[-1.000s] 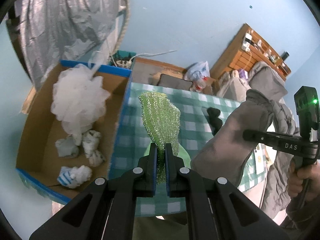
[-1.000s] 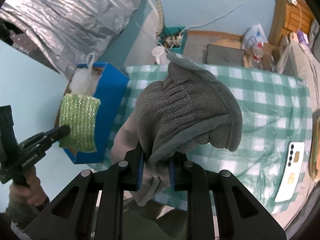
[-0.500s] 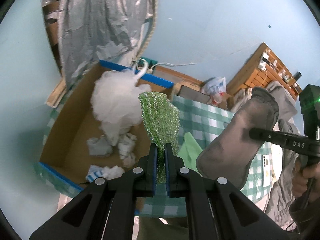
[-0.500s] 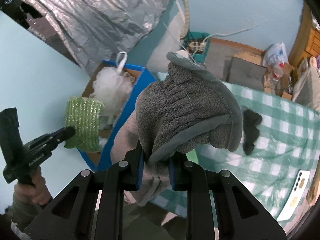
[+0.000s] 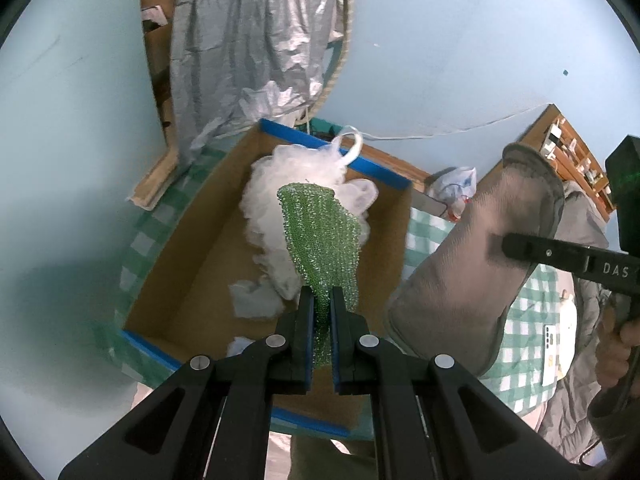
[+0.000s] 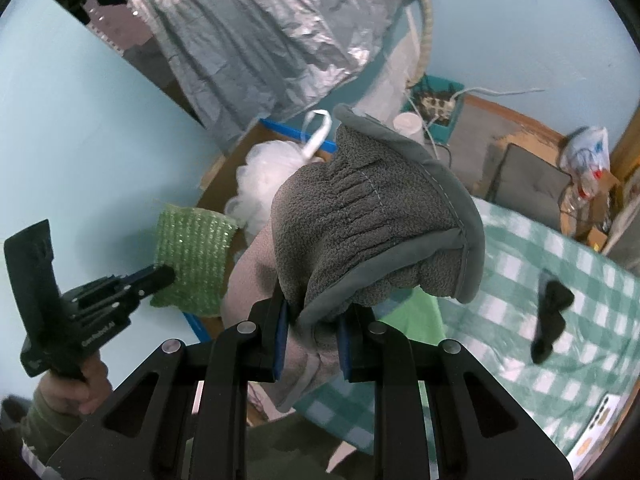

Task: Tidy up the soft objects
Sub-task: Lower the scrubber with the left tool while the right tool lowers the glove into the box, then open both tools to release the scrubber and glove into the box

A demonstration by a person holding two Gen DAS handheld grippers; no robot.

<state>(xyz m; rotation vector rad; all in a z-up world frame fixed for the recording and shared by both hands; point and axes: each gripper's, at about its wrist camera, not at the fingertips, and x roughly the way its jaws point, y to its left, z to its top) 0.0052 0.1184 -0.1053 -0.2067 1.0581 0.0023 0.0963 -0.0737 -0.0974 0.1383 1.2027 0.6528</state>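
both loads carried over toward the box

swung from above the table (image 5: 532,312) to the cardboard box (image 5: 192,264). left gripper (image 5: 318,300) fingers clamped on green scrubber (image 5: 320,240); right gripper (image 6: 312,320) clamped on grey mitt (image 6: 372,216). already boxed: white pouf (image 5: 276,184). left: black piece (image 6: 552,312).

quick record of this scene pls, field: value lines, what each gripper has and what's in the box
left gripper: shut on green mesh scrubber, held over the box
right gripper: shut on grey fleece glove
cardboard box: open, blue-edged, holds white bath pouf and crumpled white pieces
checked tablecloth: black item lying on it
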